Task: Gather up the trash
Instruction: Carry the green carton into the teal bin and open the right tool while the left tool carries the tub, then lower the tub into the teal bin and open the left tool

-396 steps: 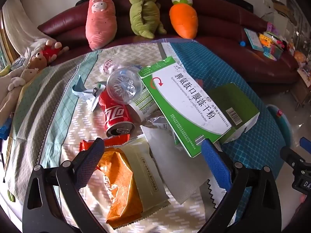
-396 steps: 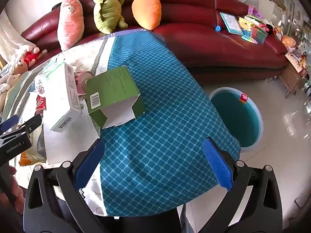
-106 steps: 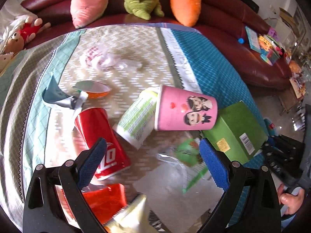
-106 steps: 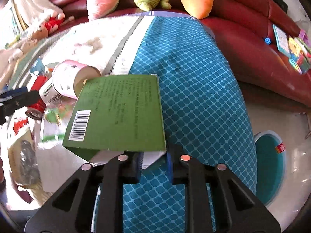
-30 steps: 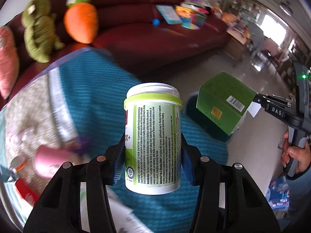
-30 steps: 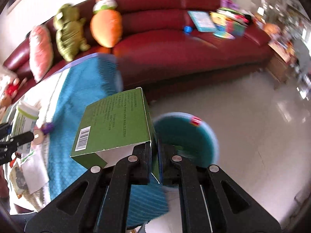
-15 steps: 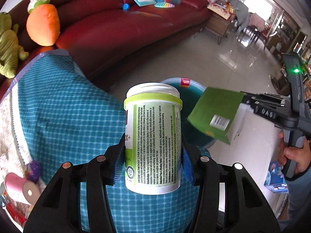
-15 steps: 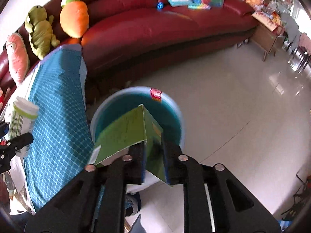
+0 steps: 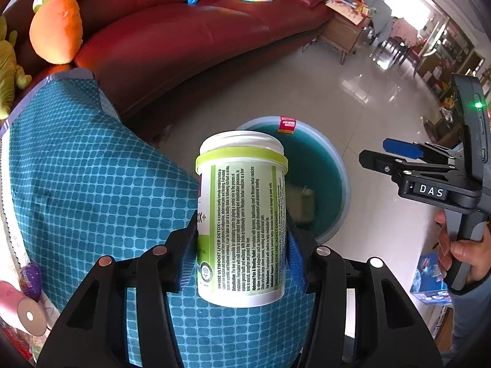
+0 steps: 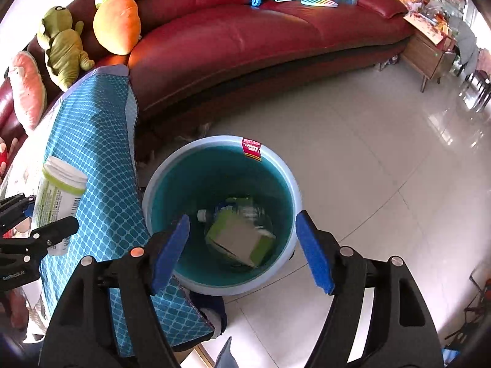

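Observation:
My left gripper (image 9: 242,245) is shut on a white supplement jar (image 9: 242,214) with a lime-green band, held over the table's blue cloth edge; the same jar (image 10: 58,199) shows at the left of the right wrist view. A teal bin (image 10: 276,171) stands on the floor beside the table. My right gripper (image 10: 242,242) hovers above the bin, its jaws opening with nothing between them. The green box (image 10: 242,239) lies inside the bin on top of a clear bottle. In the left wrist view the bin (image 9: 337,165) sits behind the jar, and the right gripper (image 9: 396,153) is at the right.
A red sofa (image 10: 245,30) with plush toys (image 10: 116,27), books and toys runs along the back. The blue checked tablecloth (image 9: 76,168) covers the table, with a pink cup (image 9: 18,303) at its left. Glossy white floor tiles (image 10: 383,153) spread to the right. A hand (image 9: 466,251) holds the right gripper.
The right gripper opened and the green box dropped from it into the bin. The left gripper carried the jar from over the table toward the bin and lower.

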`<state>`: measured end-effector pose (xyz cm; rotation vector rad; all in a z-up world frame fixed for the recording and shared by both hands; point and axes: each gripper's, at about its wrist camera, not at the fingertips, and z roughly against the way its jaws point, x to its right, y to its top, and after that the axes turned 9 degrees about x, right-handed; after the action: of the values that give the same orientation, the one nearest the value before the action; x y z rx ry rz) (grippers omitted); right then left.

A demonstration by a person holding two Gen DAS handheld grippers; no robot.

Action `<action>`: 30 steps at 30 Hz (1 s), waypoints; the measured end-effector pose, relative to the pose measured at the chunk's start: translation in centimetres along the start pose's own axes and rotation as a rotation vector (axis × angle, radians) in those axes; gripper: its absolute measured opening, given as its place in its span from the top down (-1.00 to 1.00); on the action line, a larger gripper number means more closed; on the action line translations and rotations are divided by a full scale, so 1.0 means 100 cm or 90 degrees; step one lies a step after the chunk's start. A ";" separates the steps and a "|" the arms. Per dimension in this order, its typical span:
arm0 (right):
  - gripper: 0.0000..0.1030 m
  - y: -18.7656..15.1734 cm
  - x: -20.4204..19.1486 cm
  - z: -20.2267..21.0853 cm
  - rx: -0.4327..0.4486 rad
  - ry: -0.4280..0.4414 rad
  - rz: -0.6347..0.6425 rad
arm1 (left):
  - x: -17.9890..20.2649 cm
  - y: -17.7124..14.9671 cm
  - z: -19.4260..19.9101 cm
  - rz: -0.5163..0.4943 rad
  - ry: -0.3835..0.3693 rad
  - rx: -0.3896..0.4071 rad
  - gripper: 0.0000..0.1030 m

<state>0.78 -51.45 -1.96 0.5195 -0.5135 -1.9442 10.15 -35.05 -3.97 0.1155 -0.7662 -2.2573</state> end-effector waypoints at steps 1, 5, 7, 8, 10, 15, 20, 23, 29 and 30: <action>-0.33 0.001 0.000 0.000 0.000 -0.001 0.001 | -0.001 0.000 -0.001 0.000 -0.001 -0.001 0.01; -0.47 0.004 0.002 0.002 0.006 -0.012 0.001 | -0.001 0.004 -0.008 0.000 -0.005 -0.003 0.01; -0.49 0.004 0.004 0.002 0.007 -0.019 -0.002 | -0.002 0.006 -0.011 -0.001 -0.006 -0.005 0.01; -0.50 0.004 0.005 0.002 0.006 -0.022 -0.002 | -0.002 0.007 -0.014 -0.002 -0.006 -0.007 0.01; -0.58 0.004 0.008 0.002 0.004 -0.030 -0.003 | 0.000 0.008 -0.019 -0.003 -0.009 -0.011 0.01; -0.60 0.007 0.016 -0.001 -0.001 -0.042 -0.018 | 0.006 0.016 -0.038 -0.012 -0.017 -0.025 0.01; -0.60 0.009 0.022 -0.005 -0.008 -0.050 -0.028 | 0.016 0.029 -0.056 -0.011 -0.017 -0.030 -0.16; -0.60 0.009 0.022 -0.007 -0.012 -0.051 -0.028 | 0.024 0.029 -0.055 -0.007 -0.007 -0.016 -0.54; -0.60 0.009 0.017 -0.009 -0.018 -0.049 -0.026 | 0.017 0.024 -0.052 -0.004 -0.005 -0.015 -0.61; -0.60 0.010 0.016 -0.009 -0.018 -0.049 -0.026 | 0.016 0.022 -0.051 -0.002 -0.004 -0.015 -0.65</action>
<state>1.35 -53.43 -2.37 0.4410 -0.5264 -2.0132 11.93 -39.86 -6.67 0.0985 -0.7430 -2.2698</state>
